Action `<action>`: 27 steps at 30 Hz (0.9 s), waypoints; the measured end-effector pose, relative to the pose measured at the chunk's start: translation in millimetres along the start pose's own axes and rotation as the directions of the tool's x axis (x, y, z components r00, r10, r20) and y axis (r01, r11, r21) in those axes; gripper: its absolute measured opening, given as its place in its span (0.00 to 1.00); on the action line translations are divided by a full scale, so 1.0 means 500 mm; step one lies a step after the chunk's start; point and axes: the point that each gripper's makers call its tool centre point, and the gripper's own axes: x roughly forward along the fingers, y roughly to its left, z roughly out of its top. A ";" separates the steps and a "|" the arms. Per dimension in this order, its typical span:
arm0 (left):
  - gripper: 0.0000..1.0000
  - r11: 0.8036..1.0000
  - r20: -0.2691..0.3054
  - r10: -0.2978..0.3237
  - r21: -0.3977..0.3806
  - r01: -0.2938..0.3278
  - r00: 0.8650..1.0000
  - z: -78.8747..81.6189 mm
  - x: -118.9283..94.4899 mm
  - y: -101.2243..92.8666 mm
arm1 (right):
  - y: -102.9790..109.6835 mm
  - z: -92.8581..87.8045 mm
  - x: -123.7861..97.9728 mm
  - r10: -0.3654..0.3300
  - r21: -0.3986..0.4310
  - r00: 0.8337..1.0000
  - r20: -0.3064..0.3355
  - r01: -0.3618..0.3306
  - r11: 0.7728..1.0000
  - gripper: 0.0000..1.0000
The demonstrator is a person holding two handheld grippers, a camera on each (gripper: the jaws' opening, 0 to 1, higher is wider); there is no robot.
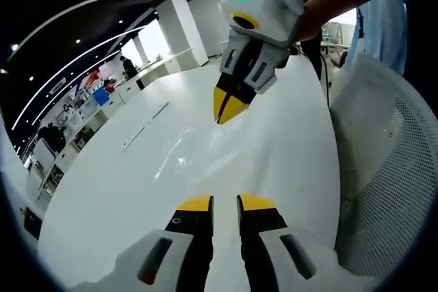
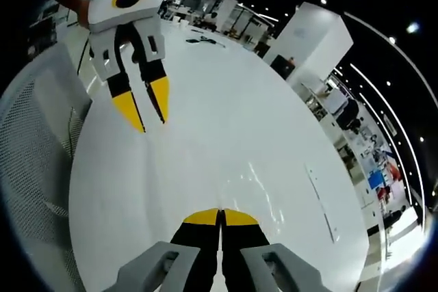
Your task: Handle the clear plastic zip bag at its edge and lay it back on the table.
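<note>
The white table (image 1: 123, 189) stretches wide under both tools, and the clear plastic zip bag (image 1: 198, 152) lies flat on it between them, showing only as faint glints and a thin edge, so it looks already laid down. The right gripper (image 2: 220, 218) has its 2 jaws pressed together with nothing I can see between them. The left gripper (image 1: 226, 203) keeps a narrow gap, probably just freed from the bag's edge.

A long white table (image 1: 137, 189) gleams under ceiling light strips (image 1: 102, 5). Beside it stands a white mesh chair (image 1: 390, 189); beyond it, a white pillar (image 1: 181, 32).
</note>
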 end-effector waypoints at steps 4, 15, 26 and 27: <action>0.11 1.000 0.001 0.000 -0.007 0.000 1.000 -0.002 0.002 0.003 | 0.002 -0.001 0.001 0.007 -0.009 1.000 -0.007 -0.007 1.000 0.00; 0.11 1.000 -0.007 0.001 -0.012 -0.001 1.000 -0.010 -0.002 0.004 | 0.013 -0.012 0.015 0.017 -0.015 1.000 -0.026 -0.017 1.000 0.00; 0.11 1.000 -0.019 0.008 -0.019 -0.008 1.000 -0.024 -0.008 0.008 | 0.020 -0.019 0.025 0.028 -0.021 0.999 -0.040 -0.029 0.999 0.00; 0.11 1.000 -0.019 0.009 -0.019 -0.009 1.000 -0.024 -0.008 0.009 | 0.022 -0.021 0.025 0.030 -0.014 0.999 -0.043 -0.031 0.999 0.00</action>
